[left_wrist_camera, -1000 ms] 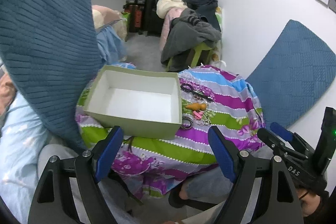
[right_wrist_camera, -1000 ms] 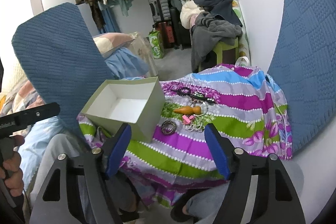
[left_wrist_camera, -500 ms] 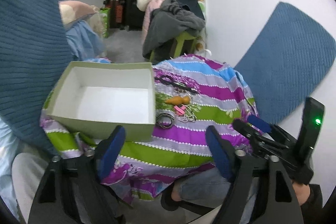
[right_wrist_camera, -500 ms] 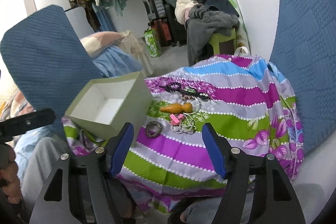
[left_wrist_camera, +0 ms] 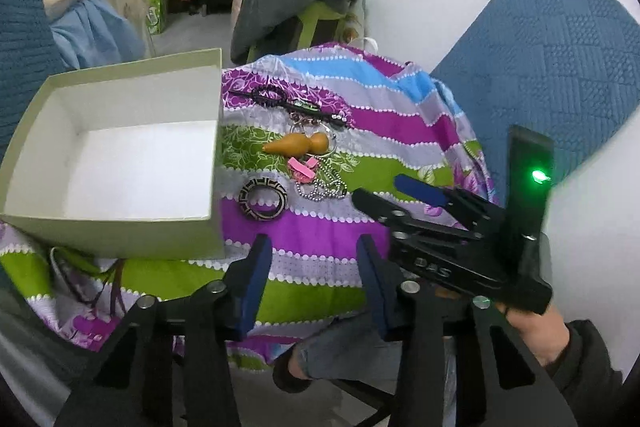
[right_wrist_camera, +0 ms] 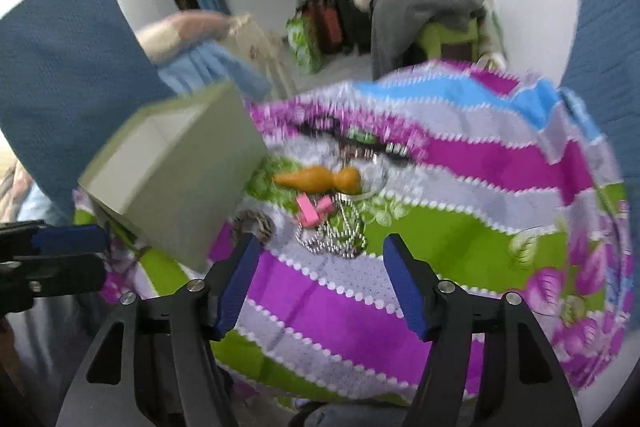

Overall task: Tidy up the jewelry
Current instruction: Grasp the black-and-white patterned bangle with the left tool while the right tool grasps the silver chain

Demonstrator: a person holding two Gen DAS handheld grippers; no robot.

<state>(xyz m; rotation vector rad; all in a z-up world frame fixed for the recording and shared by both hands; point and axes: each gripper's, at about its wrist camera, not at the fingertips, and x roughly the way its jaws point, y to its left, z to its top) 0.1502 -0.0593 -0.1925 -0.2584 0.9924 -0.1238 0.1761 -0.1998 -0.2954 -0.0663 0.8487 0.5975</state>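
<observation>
Jewelry sits on the striped floral cloth [left_wrist_camera: 320, 227] ahead of your left gripper [left_wrist_camera: 314, 283]: black patterned ring bangle [left_wrist_camera: 263, 202] just past its left finger, silver ball chain [left_wrist_camera: 322, 187] and pink clip [left_wrist_camera: 302, 167] beyond, orange gourd pendant [left_wrist_camera: 300, 145] farther out. Open pale-green cardboard box [left_wrist_camera: 120, 239] is forward-left, nothing in it. Both your grippers have jaws apart, holding nothing. Your right gripper [right_wrist_camera: 320, 283] hovers short of the chain [right_wrist_camera: 332, 231]; that view is blurred.
</observation>
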